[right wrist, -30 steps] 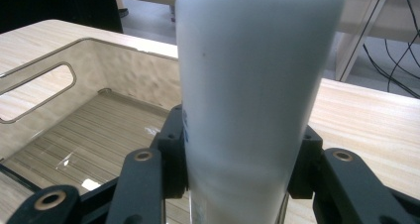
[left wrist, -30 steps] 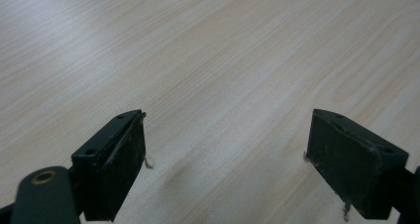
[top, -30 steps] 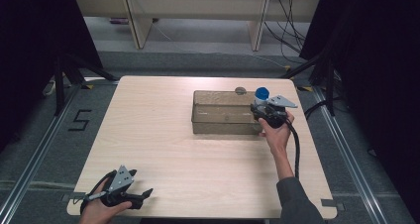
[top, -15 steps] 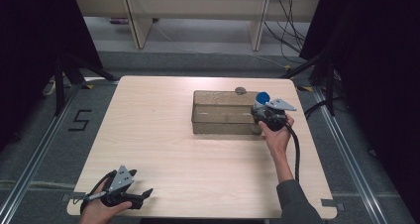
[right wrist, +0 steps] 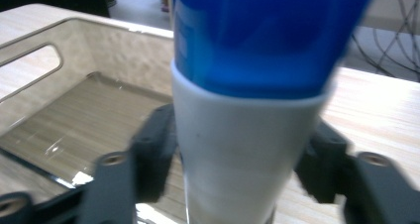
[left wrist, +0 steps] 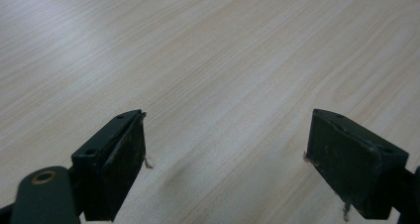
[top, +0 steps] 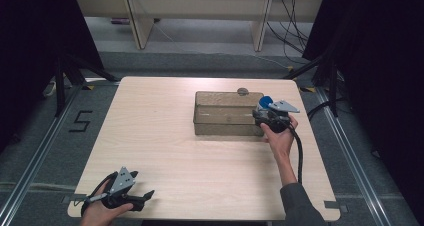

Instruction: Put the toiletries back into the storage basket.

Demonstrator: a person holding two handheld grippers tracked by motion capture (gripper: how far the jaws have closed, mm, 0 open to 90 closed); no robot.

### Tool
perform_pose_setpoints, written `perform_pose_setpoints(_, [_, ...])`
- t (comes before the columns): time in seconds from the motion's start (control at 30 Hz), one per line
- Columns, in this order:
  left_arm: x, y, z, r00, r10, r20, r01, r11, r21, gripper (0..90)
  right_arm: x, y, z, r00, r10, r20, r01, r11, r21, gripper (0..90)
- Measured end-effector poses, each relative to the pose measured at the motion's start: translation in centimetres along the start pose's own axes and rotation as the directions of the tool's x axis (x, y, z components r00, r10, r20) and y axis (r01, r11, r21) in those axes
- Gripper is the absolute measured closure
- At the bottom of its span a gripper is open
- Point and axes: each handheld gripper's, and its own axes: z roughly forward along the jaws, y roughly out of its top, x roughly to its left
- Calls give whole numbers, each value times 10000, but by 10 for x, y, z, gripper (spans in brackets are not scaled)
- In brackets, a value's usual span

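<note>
A blue tube (right wrist: 257, 35) with a wide white cap (right wrist: 247, 149) stands cap-down between the jaws of my right gripper (right wrist: 242, 149). The jaws have just been opening. Their pads sit beside the cap without clearly pressing on it, and the tube is blurred. From above, the right gripper (top: 260, 117) is at the right end of a clear plastic box (top: 227, 113), with the blue tube (top: 265, 101) sticking up from it. My left gripper (top: 142, 198) rests near the table's front left edge. Its jaws stand wide open over bare wood (left wrist: 225, 149).
A small round grey object (top: 243, 91) lies just behind the clear box. The box (right wrist: 74, 110) is empty and has a handle slot in its wall. The wooden table (top: 165, 136) ends close behind the box, with a floor and cables beyond.
The blue tube sits a touch lower at the right gripper than a second ago. Both hands have stayed where they were.
</note>
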Motion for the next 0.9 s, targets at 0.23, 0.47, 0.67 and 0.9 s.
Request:
perform_pose_setpoints(0.23, [1, 0, 0, 9999, 106, -6, -105, 9999, 106, 148, 0, 8, -14, 9986, 498, -161, -497, 9987, 76, 194])
perform_pose_setpoints(0.47, [2, 0, 0, 9998, 189, -107, -188, 9997, 125, 148, -1, 13, -26, 9990, 288, -352, -293, 9995, -143, 176])
perform_pose_setpoints(0.67, [2, 0, -1, 9997, 199, -172, -196, 9997, 176, 148, -1, 16, -41, 9990, 212, -387, -222, 9995, -243, 159])
perform_pose_setpoints(0.9, [0, 0, 0, 10000, 16, -18, -16, 10000, -15, 148, 3, 15, -60, 9980, 315, -555, -338, 9985, -424, 159])
